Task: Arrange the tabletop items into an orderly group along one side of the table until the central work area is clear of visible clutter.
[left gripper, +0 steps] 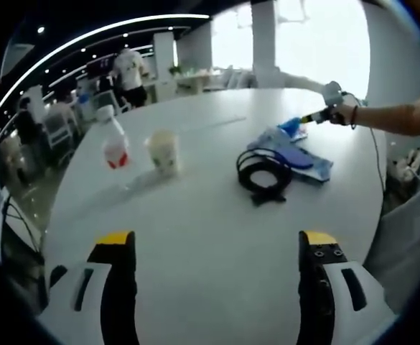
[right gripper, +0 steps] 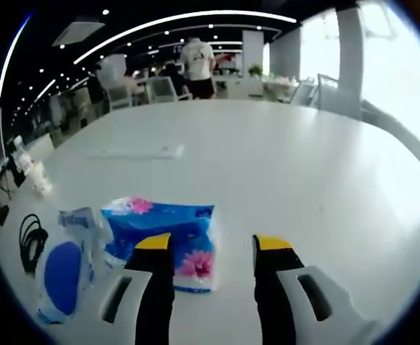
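Right gripper view: my right fingers (right gripper: 214,248) hover spread above a blue tissue pack (right gripper: 168,238) on the tabletop (right gripper: 303,172), my left fingers (left gripper: 217,244) open, empty.

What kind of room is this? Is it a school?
More likely a big open office or canteen. There is a large white table, more tables and chairs behind it, long strip lights overhead, and a person standing in the background.

Daylight from the windows (left gripper: 303,36) blows out to white and glares on the tabletop (left gripper: 210,215). Ceiling strips (right gripper: 188,21) curve with fisheye distortion. Both views are soft, the background dim and blurred.
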